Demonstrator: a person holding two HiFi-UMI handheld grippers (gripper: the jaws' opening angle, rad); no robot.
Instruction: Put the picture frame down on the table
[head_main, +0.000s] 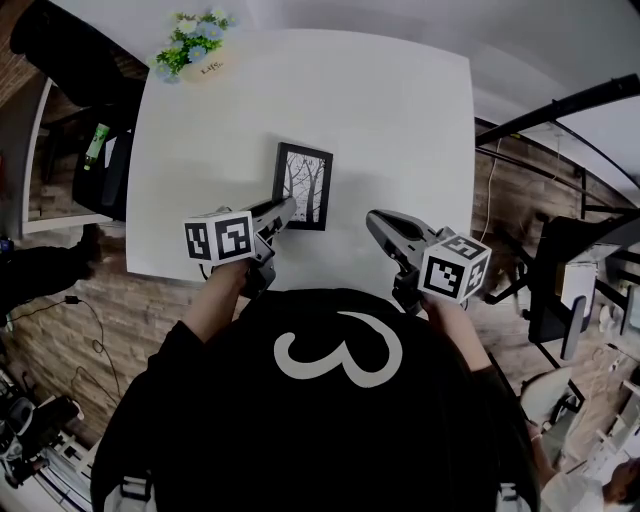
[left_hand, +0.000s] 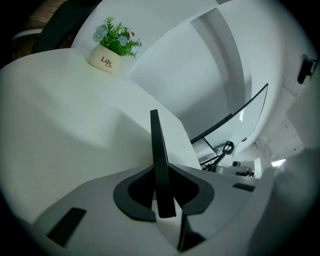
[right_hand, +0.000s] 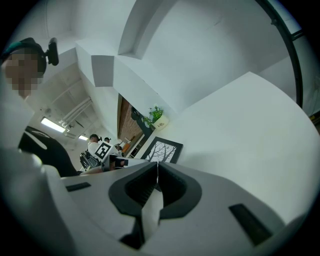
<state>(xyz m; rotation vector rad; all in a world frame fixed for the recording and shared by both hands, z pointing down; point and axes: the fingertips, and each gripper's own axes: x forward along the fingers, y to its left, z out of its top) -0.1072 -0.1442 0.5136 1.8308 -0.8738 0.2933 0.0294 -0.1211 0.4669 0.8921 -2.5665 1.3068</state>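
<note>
The picture frame (head_main: 303, 186), black with a print of bare trees, is over the near middle of the white table (head_main: 400, 110). My left gripper (head_main: 284, 209) is shut on its near left corner. In the left gripper view the frame (left_hand: 158, 150) stands edge-on between the closed jaws. Whether its far edge touches the table I cannot tell. My right gripper (head_main: 373, 222) hovers to the frame's right, shut with nothing in it. Past those closed jaws (right_hand: 158, 169), the right gripper view shows the frame (right_hand: 163, 150) and the left gripper's marker cube (right_hand: 102, 149).
A small white pot of flowers (head_main: 196, 46) stands at the table's far left corner, also visible as the pot (left_hand: 107, 52) in the left gripper view. A black chair (head_main: 85, 60) is at the left and black metal desk legs (head_main: 560, 108) at the right.
</note>
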